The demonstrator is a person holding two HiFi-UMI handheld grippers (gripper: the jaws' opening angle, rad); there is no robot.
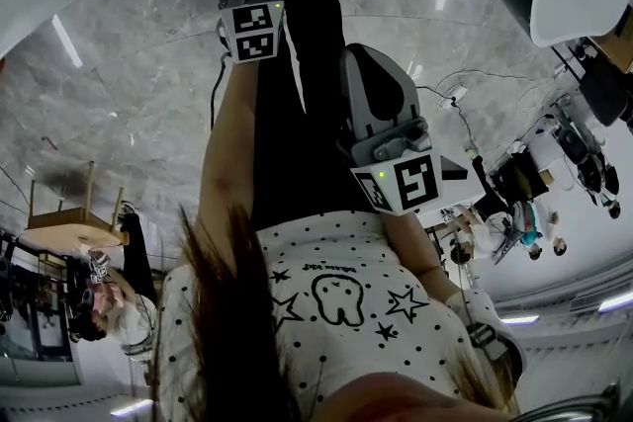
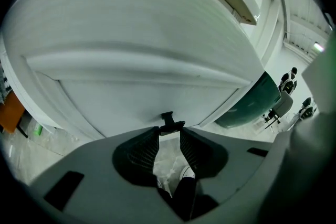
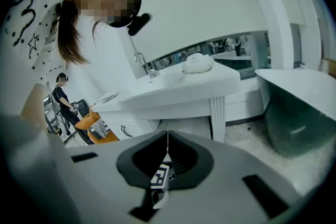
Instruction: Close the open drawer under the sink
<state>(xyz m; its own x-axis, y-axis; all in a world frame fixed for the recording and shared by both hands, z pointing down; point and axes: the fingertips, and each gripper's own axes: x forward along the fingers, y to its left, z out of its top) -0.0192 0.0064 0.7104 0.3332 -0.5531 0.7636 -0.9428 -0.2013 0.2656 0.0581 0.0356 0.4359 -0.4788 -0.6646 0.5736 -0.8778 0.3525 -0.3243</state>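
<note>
You wear a white T-shirt (image 1: 336,311) scattered with black dots and stars, a tooth outlined in black at its middle; black trousers (image 1: 297,114) below it; long dark hair (image 1: 223,311) falls across the shirt; your left tongs (image 2: 169,136) have grey shells and black ribbed pads (image 2: 143,153); your right tongs (image 3: 167,152) are grey too; each carries a white cube (image 1: 406,181) of black square markers.

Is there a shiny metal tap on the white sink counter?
Yes, the shiny metal tap stands upright on the white sink counter.
</note>
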